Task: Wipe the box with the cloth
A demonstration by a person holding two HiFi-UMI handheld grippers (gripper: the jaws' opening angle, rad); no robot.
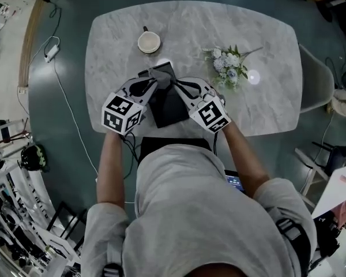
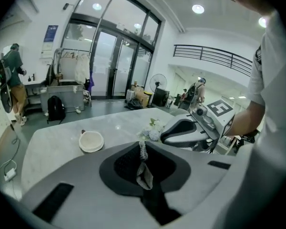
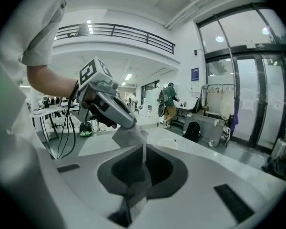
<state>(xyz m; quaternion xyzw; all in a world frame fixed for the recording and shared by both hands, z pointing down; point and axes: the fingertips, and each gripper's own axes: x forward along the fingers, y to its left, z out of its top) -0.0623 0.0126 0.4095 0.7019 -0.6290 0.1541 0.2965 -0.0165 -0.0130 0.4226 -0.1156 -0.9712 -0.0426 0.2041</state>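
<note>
Seen from above, my left gripper (image 1: 154, 83) and my right gripper (image 1: 174, 84) meet almost tip to tip over the near side of a marble table (image 1: 265, 97). Both pairs of jaws are closed nearly all the way, each pinching a fold of the grey cloth (image 1: 161, 73) bunched between them. Under the cloth lies the dark box (image 1: 168, 107), slightly askew on the table; I cannot tell whether cloth and box touch. Beyond stands a pale cup (image 1: 149, 41), and to its right a small bunch of white flowers (image 1: 228, 65)
</note>
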